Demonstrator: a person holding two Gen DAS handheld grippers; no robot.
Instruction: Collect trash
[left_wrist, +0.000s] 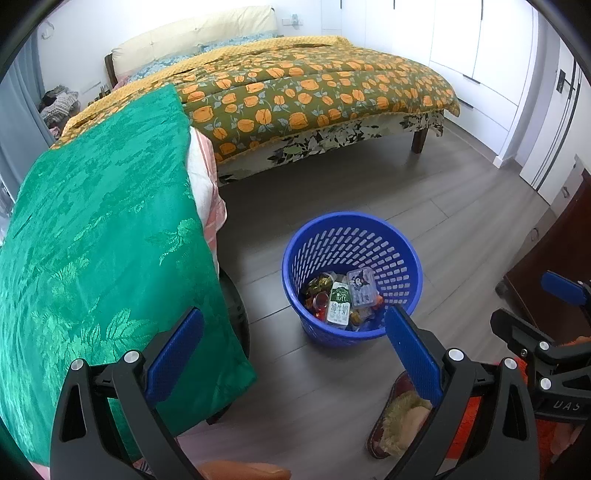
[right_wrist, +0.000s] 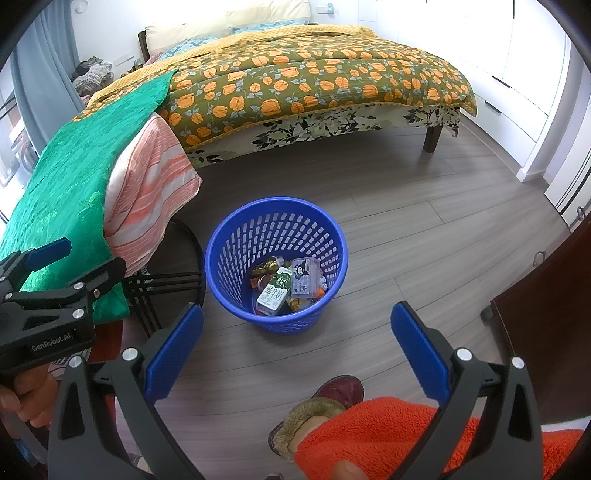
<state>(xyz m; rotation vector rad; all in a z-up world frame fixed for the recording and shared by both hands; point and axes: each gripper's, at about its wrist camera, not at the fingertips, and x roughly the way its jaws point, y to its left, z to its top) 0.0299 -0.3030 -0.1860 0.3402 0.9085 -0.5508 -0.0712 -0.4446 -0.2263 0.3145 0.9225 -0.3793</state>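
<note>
Both the left gripper (left_wrist: 291, 352) and the right gripper (right_wrist: 297, 345) hang empty, jaws spread wide, above the blue basket (right_wrist: 218, 236) holding a milk carton (right_wrist: 274, 292) and what look like wrappers.

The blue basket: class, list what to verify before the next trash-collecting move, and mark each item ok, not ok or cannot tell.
1. Blue basket stands upright on the floor: ok.
2. Trash such as the milk carton lies inside it: ok.
3. Room left in the basket: ok.
4. Left gripper jaws open, nothing held: ok.
5. Right gripper jaws open, nothing held: ok.
6. More trash outside the basket: cannot tell.
</note>
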